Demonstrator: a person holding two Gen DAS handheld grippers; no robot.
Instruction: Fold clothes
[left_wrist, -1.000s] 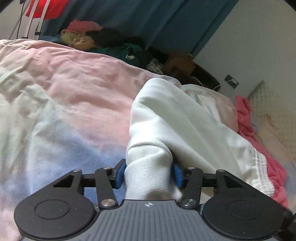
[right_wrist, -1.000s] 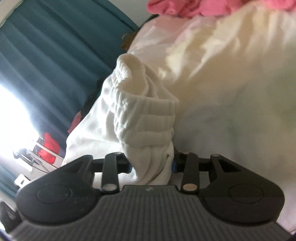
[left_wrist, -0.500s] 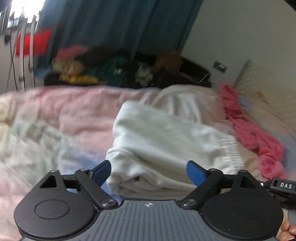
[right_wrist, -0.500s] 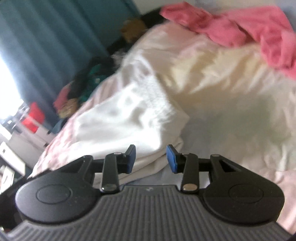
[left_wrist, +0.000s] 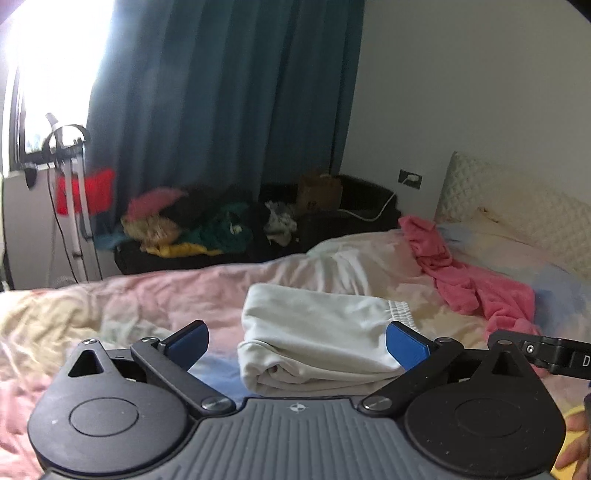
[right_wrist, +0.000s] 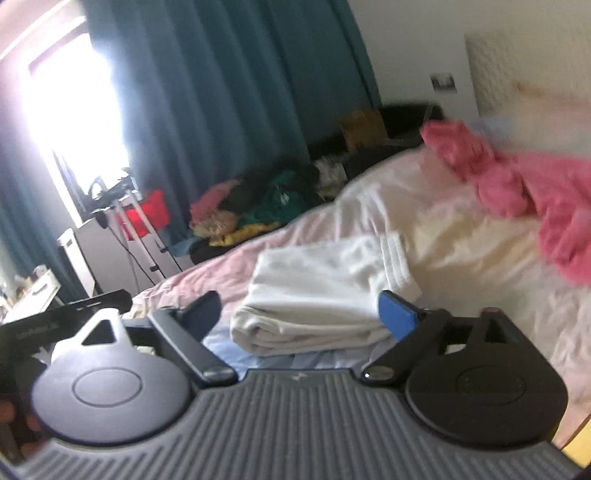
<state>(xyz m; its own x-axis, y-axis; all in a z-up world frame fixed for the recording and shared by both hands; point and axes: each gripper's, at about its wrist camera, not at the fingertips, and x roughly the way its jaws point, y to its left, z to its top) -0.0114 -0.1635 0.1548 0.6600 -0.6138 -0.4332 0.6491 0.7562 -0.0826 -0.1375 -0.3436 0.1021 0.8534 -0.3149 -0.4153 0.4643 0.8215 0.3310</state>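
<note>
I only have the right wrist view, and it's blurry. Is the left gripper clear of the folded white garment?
Observer: Yes. The left gripper has its jaws opening with nothing between them. The white garment lies on the bed beyond.
Operator: Is anything plugged in at the wall socket?
Observer: Yes. A white cable runs down from the socket.
Operator: Is any of the person visible?
Observer: Only a hand, at the lower right corner of the left wrist view.
</note>
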